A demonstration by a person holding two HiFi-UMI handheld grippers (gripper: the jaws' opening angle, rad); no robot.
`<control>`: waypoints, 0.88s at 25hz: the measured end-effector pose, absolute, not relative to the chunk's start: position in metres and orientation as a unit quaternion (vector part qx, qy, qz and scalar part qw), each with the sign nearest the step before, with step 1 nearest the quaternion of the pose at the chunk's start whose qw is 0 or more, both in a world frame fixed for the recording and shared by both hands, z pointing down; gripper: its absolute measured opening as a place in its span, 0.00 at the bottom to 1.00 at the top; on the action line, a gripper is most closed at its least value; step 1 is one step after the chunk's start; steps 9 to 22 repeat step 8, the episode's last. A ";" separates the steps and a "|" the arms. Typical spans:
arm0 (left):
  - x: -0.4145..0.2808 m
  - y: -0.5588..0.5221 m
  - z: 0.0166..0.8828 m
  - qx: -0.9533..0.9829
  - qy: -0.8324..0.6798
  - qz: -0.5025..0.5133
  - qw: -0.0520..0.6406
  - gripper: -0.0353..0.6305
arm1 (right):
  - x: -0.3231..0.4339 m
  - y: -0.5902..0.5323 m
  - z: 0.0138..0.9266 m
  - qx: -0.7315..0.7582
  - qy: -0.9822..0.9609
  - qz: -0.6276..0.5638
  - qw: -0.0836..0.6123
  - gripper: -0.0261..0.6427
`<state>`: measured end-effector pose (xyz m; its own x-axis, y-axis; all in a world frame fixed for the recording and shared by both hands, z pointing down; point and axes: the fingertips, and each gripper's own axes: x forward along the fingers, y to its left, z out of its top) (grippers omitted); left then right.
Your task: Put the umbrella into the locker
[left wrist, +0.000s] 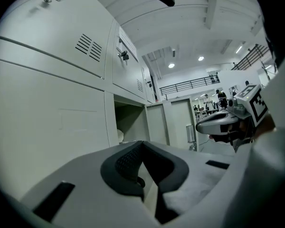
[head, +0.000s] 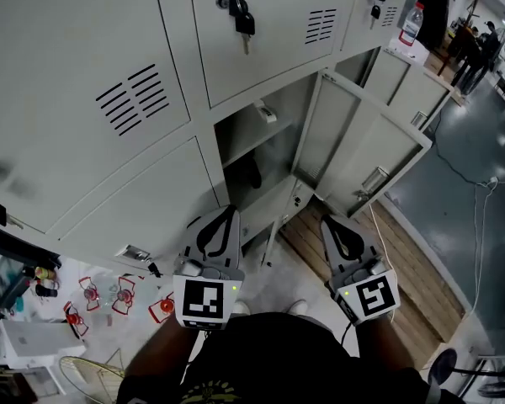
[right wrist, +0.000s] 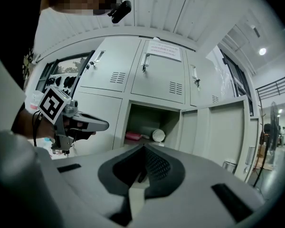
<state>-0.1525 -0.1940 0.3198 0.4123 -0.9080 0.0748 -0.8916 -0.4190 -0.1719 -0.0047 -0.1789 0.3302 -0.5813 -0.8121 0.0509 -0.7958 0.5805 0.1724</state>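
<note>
The locker [head: 261, 154] in the middle of the row stands open, its door [head: 366, 146] swung out to the right. A dark slim thing [head: 254, 173], which looks like the folded umbrella, stands in the compartment below the shelf. On the shelf lie a pink item [right wrist: 133, 136] and a white round one [right wrist: 157, 135]. My left gripper [head: 227, 210] [left wrist: 142, 144] is shut and empty, held level in front of the opening. To its right my right gripper [head: 328, 221] [right wrist: 144, 147] is also shut with nothing in it. Neither touches the locker.
Closed lockers fill the left and top; keys [head: 242, 19] hang from the one above. A water bottle [head: 411, 23] stands on the far right locker. Red-and-white items [head: 122, 297] and a fan [head: 88, 377] lie at lower left. A cable [head: 480, 225] crosses the floor; people stand far right.
</note>
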 end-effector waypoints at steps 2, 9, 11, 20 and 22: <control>-0.156 -0.195 0.318 -0.840 0.534 -0.077 0.059 0.09 | -0.010 -0.178 0.333 0.453 -0.887 -0.063 0.064 0.07; -0.165 -0.196 0.331 -0.848 0.523 -0.080 0.040 0.09 | -0.027 -0.180 0.343 0.455 -0.887 -0.049 0.068 0.07; -0.165 -0.196 0.331 -0.848 0.523 -0.080 0.040 0.09 | -0.027 -0.180 0.343 0.455 -0.887 -0.049 0.068 0.07; -0.165 -0.196 0.331 -0.848 0.523 -0.080 0.040 0.09 | -0.027 -0.180 0.343 0.455 -0.887 -0.049 0.068 0.07; -0.165 -0.196 0.331 -0.848 0.523 -0.080 0.040 0.09 | -0.027 -0.180 0.343 0.455 -0.887 -0.049 0.068 0.07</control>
